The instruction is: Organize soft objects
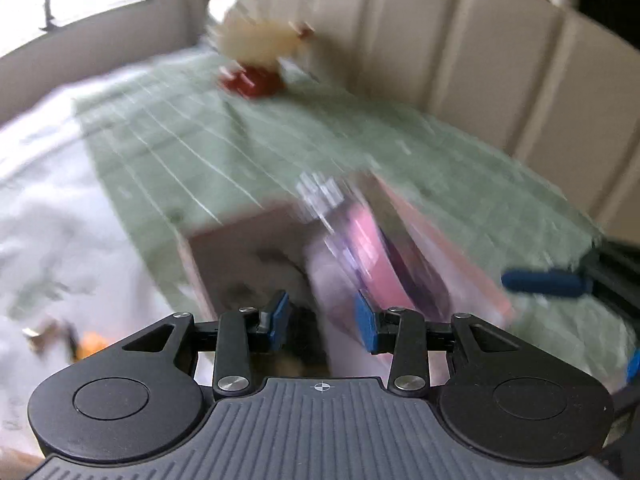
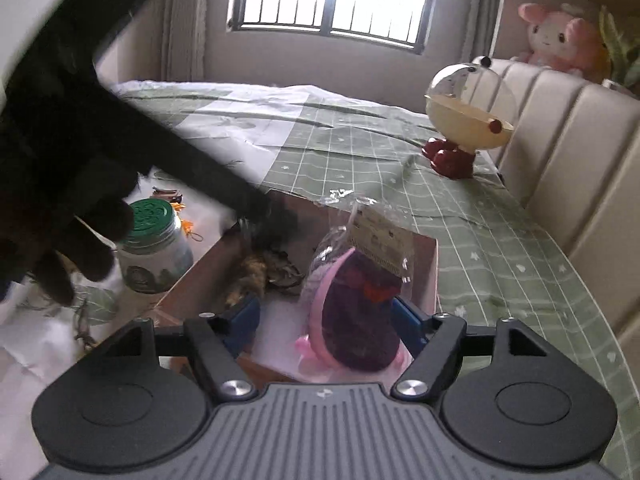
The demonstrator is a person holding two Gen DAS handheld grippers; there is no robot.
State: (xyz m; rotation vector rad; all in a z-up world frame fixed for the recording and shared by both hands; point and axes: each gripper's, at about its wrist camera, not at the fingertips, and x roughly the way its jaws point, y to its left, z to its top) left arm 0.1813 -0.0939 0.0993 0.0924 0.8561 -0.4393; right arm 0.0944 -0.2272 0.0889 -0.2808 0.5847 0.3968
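Note:
A pink cardboard box (image 2: pixel 424 264) sits on the green checked bed. In it stands a bagged purple and pink soft toy (image 2: pixel 356 312) with a paper header, beside a brown furry toy (image 2: pixel 256 272). My right gripper (image 2: pixel 326 320) is open, with its blue fingers on either side of the bagged toy. My left gripper (image 1: pixel 324 320) is open just above the box (image 1: pixel 240 256); the bagged toy (image 1: pixel 372 256) is blurred ahead of it. The right gripper's blue finger (image 1: pixel 544 282) shows at the right of the left wrist view.
A cream and red dome-shaped toy (image 2: pixel 464 120) stands near the padded headboard (image 2: pixel 560 152). A pink plush (image 2: pixel 560 38) sits on top of the headboard. A green-lidded jar (image 2: pixel 154 248) stands left of the box. A dark gloved hand and arm (image 2: pixel 72 168) cross the left.

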